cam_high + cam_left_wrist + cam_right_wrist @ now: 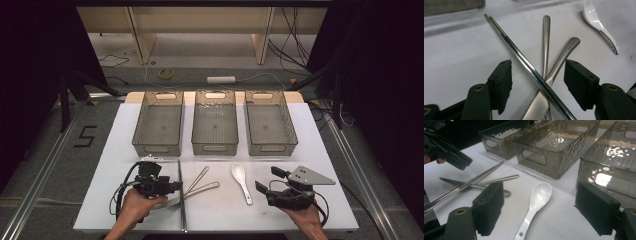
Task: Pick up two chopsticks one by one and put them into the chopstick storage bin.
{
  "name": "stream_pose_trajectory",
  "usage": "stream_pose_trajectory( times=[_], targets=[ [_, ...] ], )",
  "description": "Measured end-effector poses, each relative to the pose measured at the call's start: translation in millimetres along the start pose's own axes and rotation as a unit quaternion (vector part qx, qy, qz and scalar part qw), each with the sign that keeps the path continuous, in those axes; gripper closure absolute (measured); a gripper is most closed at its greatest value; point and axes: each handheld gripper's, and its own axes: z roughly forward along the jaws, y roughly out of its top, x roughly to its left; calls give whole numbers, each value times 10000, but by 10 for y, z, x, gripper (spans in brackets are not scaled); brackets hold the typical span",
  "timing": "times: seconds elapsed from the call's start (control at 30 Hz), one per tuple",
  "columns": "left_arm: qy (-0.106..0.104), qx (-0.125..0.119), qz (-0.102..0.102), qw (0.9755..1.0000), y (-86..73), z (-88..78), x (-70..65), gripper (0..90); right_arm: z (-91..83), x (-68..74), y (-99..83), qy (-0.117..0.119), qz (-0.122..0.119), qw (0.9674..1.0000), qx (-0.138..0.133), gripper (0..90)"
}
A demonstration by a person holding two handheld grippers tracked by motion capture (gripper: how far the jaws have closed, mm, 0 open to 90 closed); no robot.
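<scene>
A long metal chopstick lies on the white board, crossing a metal fork and a knife. My left gripper hovers low over that crossing. In the left gripper view its jaws stand apart on either side of the chopstick and the knife handle, with no pad touching either one. A white ceramic spoon lies to the right. My right gripper is open near it, and the spoon lies on the board ahead of its jaws.
Three smoky clear plastic bins stand in a row along the far side of the white board, all without contents. Beyond the board are the floor, cables and table legs.
</scene>
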Motion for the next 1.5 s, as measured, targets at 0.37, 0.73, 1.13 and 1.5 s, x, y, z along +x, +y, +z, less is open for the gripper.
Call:
stream_pose_trajectory(
  times=[0.37,0.73,1.13,1.5],
  targets=[
    [-105,400,-123,9991,-2,172,50,518,14,5,-4,37,-26,10000,16,248],
    [45,621,-39,9981,1,271,54,577,15,15,-4,67,-39,10000,14,253],
    [25,758,-29,9971,-9,303,61,643,20,17,-4,89,-43,9999,36,254],
    [-48,773,-157,9969,-26,306,108,715,24,22,-5,105,-32,9999,73,255]
  ],
)
